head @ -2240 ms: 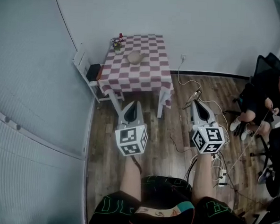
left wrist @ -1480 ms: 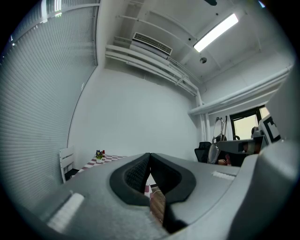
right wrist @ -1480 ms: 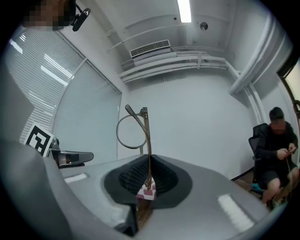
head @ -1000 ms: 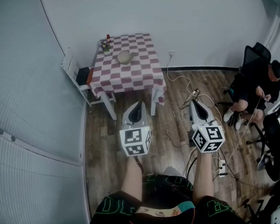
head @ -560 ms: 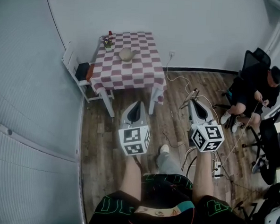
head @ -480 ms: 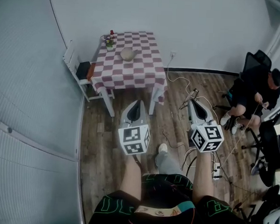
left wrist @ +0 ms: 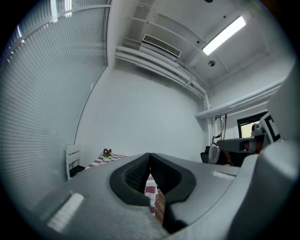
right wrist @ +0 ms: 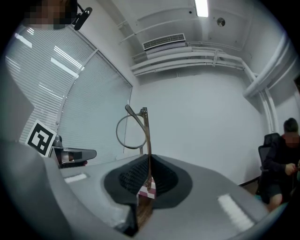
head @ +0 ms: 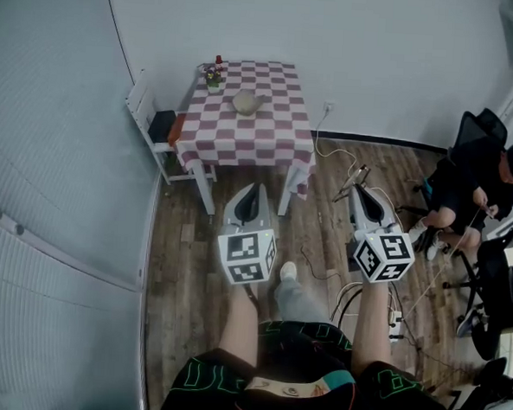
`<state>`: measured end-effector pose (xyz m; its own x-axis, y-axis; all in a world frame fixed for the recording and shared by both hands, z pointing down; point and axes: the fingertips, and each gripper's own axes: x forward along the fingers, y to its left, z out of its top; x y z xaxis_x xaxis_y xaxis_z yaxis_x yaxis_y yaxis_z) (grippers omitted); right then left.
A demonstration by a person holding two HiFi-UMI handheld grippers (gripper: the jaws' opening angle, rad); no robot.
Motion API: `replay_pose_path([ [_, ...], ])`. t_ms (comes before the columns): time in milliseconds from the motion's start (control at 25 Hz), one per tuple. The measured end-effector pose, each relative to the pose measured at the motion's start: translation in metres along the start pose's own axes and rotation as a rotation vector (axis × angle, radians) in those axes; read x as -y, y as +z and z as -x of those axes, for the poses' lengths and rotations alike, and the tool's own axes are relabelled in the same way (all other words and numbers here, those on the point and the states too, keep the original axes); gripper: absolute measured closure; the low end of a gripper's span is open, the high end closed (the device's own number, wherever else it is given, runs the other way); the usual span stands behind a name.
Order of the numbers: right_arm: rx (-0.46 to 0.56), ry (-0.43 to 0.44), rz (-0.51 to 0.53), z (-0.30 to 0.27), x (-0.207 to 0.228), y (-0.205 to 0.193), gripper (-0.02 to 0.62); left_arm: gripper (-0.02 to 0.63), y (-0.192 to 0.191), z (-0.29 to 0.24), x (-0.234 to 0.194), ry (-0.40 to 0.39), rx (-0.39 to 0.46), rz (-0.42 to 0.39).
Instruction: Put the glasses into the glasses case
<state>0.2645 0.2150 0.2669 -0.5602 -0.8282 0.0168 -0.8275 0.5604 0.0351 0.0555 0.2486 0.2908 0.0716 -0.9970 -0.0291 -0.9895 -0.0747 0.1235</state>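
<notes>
1. The table stands well ahead of both grippers, and the tan case sits near its far edge.
2. The right gripper pinches the glasses by one arm, which points forward out of the jaws.
3. The left gripper is clenched on nothing, and looks nearer the case.

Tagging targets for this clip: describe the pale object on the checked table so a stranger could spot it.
By the far wall stands a small table with a red-and-white checked cloth. On its top lies a pale beige object, perhaps the glasses case. Its only neighbour, a flower pot at the far left corner, is colourful; this one is low, plain and domed.
</notes>
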Motion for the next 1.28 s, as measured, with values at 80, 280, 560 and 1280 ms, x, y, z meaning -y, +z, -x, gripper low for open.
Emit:
replay_pose_path([
  [80,-0.005,0.013,-0.007,-0.008,-0.002,-0.003,0.578,0.597,0.0,-0.004,-0.006,0.013,-0.006,-0.007],
  [280,0.002,0.044,-0.003,-0.025,-0.005,-0.001,0.577,0.595,-0.006,-0.014,-0.011,0.028,-0.032,-0.039],
  [560,-0.059,0.044,-0.047,-0.055,0.011,-0.034,0.577,0.597,-0.027,-0.039,-0.022,0.048,-0.084,-0.039],
  [1280,-0.226,-0.016,-0.074,-0.134,0.089,-0.101,0.577,0.597,-0.103,-0.166,-0.008,-0.009,-0.221,-0.031],
])
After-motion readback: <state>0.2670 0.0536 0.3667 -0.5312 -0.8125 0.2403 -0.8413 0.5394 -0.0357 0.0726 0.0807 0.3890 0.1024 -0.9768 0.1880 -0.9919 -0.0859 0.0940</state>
